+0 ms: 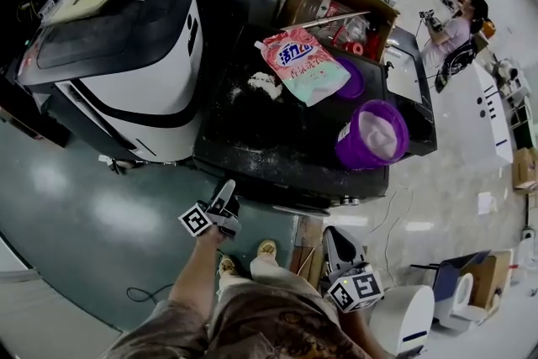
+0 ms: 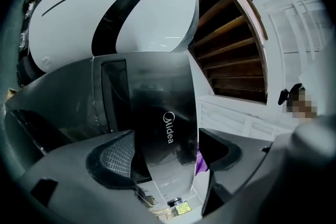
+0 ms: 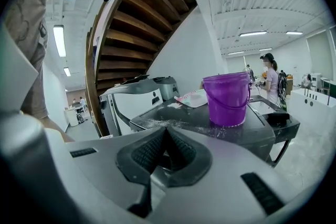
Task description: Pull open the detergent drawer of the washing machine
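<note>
**Jaws of left gripper (image 2: 167, 152) open at the drawer (image 2: 167, 113); pull not started**

Both left jaws stood wide apart, holding nothing. The dark glossy panel with the brand mark lay between them, and I took it for the drawer front. Whether the pads touched it, I could not tell. The right gripper (image 3: 165, 153) had its jaws pressed together on nothing and hung low, apart from the washer (image 1: 277, 143). On the washer top stood a bag (image 1: 304, 63) and a bucket (image 1: 372, 133). No part of the drawer looked pulled out, so the grasp and the whole pull were left to do.
</note>
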Available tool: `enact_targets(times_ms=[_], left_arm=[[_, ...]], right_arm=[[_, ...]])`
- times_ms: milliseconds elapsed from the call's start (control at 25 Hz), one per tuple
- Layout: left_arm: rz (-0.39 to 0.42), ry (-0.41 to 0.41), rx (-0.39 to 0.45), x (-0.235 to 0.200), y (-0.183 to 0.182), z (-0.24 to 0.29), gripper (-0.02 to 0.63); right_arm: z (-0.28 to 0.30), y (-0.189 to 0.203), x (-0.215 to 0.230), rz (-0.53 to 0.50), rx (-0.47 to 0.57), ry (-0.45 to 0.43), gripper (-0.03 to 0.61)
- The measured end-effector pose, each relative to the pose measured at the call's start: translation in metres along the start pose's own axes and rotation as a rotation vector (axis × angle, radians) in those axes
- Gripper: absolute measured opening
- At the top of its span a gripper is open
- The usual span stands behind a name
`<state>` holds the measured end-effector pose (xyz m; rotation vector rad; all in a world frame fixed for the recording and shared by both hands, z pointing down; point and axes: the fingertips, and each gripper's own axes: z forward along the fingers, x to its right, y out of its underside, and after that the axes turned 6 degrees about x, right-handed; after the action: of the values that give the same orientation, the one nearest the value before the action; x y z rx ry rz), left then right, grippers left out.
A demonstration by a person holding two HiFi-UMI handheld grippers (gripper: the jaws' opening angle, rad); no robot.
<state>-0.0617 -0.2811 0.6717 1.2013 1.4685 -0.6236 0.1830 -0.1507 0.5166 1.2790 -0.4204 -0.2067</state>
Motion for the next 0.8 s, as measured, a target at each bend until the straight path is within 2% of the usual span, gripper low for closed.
enact_targets(times_ms=[440,800], left_arm=[[-0.040,0.059,0.017,-0.006,-0.001,0.010,0.379],[-0.074,0.073,0.041,-0.009,-0.003,0.009,0.373]], right_arm=[[-0.010,0.004,0.003,-0.002,-0.013,0.045,0.002],[-0.020,0.008,-0.004,-0.004,-0.014,0.054,0.002]])
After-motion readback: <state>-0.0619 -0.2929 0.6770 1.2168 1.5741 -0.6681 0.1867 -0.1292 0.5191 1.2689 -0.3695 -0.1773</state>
